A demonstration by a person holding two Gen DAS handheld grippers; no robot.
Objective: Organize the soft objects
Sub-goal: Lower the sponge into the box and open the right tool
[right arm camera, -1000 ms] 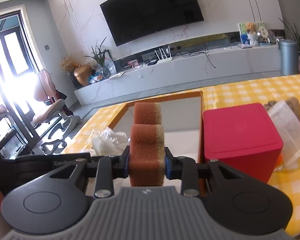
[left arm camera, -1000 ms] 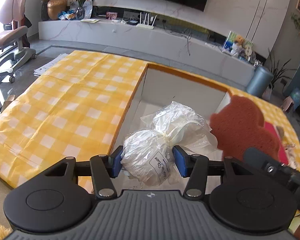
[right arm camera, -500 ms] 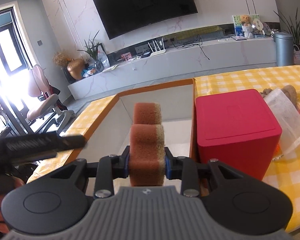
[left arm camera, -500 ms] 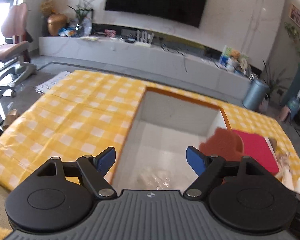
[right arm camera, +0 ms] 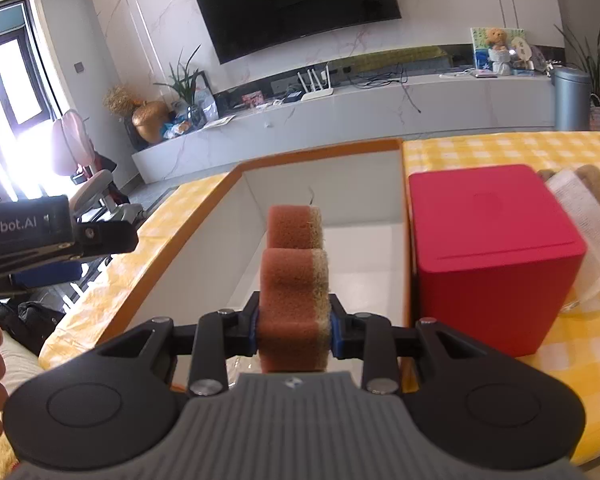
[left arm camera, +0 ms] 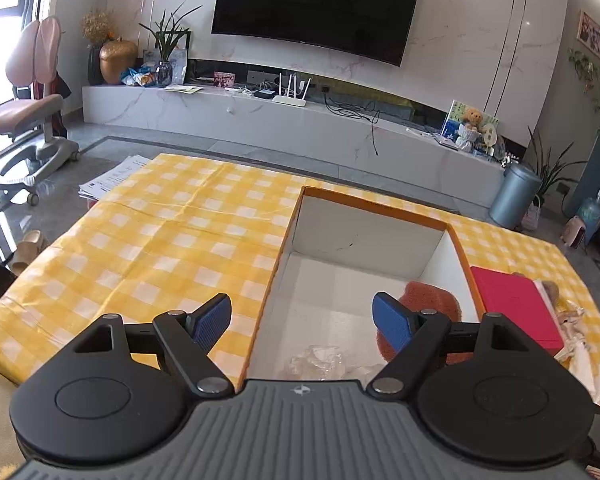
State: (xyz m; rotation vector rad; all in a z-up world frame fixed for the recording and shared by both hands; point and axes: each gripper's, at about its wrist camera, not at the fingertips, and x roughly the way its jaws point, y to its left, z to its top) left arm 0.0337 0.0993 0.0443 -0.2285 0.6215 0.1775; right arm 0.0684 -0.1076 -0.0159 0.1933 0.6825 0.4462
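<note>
My left gripper (left arm camera: 302, 322) is open and empty, above the near end of the white box with an orange rim (left arm camera: 364, 236). The clear plastic bag of soft white material (left arm camera: 320, 362) lies on the box floor just below it. My right gripper (right arm camera: 293, 330) is shut on a brown sponge (right arm camera: 294, 280) with a tan scouring side, held over the box (right arm camera: 320, 160). The sponge also shows in the left wrist view (left arm camera: 432, 300), inside the box at the right. The left gripper's body (right arm camera: 56, 236) shows at the left of the right wrist view.
A red cube box (right arm camera: 488, 248) stands right of the white box on the yellow checked tablecloth (left arm camera: 160, 240); it also shows in the left wrist view (left arm camera: 516, 304). A plastic-wrapped packet and brown soft items (right arm camera: 584, 216) lie beyond the cube. A TV console lines the far wall.
My left gripper has opened and let go of the plastic bag, which now lies in the box, and has risen and drawn back. My right gripper still holds the sponge, lower over the box.
</note>
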